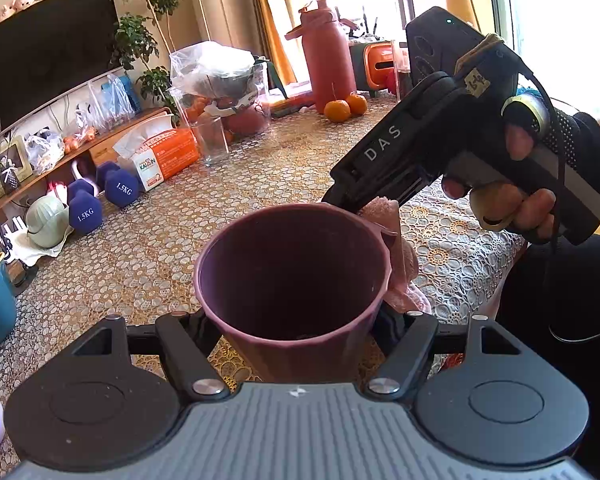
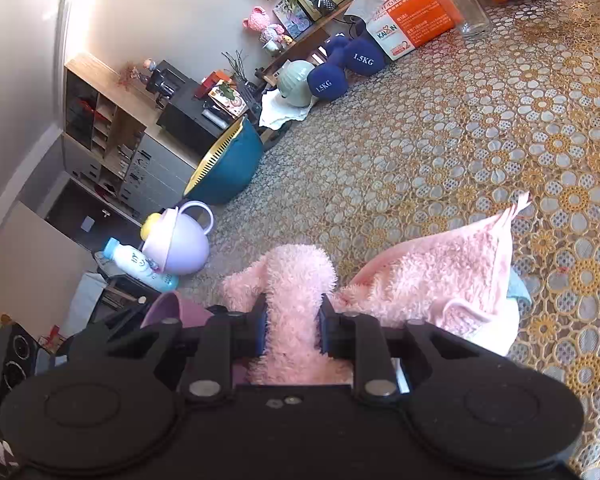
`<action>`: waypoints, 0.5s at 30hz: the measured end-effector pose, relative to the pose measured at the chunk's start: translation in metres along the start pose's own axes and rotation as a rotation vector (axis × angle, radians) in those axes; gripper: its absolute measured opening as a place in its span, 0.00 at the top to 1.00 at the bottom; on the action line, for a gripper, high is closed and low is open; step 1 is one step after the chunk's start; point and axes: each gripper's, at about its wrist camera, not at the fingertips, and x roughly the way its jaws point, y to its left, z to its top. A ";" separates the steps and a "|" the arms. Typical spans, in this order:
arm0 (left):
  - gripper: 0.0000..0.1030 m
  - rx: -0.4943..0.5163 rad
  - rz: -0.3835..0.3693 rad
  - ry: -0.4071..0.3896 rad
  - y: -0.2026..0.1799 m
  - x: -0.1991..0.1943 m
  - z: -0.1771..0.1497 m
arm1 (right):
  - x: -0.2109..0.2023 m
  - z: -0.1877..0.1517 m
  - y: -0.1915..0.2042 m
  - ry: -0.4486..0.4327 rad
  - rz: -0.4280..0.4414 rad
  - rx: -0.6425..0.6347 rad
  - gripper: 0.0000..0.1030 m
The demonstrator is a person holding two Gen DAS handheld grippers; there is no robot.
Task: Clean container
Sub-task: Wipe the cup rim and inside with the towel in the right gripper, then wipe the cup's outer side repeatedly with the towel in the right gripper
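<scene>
A purple cup (image 1: 294, 280), tapered and empty inside, stands tilted toward the camera in the left wrist view. My left gripper (image 1: 296, 332) is shut on its lower body. The right gripper (image 1: 352, 204), held by a gloved hand (image 1: 540, 184), reaches in from the right to the cup's far rim with a fluffy pink cloth (image 1: 400, 264) hanging down the cup's outer right side. In the right wrist view my right gripper (image 2: 292, 320) is shut on the pink cloth (image 2: 432, 280), which bunches between the blue pads and spreads to the right. The cup's rim (image 2: 168, 308) shows at lower left.
A lace-covered table (image 1: 140, 240) carries blue dumbbells (image 1: 100, 196), an orange tissue box (image 1: 160, 152), a clear glass (image 1: 214, 140), a pink bottle (image 1: 326, 60) and oranges (image 1: 344, 108). A teal basket (image 2: 228, 164) and a lilac kettle (image 2: 180, 240) stand at the left edge.
</scene>
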 end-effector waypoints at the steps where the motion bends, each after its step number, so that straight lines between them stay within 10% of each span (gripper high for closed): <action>1: 0.29 0.001 0.002 0.001 0.000 0.000 0.000 | 0.001 0.000 0.002 0.003 -0.026 -0.018 0.78; 10: 0.29 -0.030 0.015 0.016 0.001 0.000 0.000 | -0.017 -0.001 0.028 -0.056 -0.340 -0.225 0.79; 15: 0.29 -0.040 0.030 0.025 -0.001 0.000 0.002 | -0.051 -0.005 0.032 -0.138 -0.366 -0.231 0.79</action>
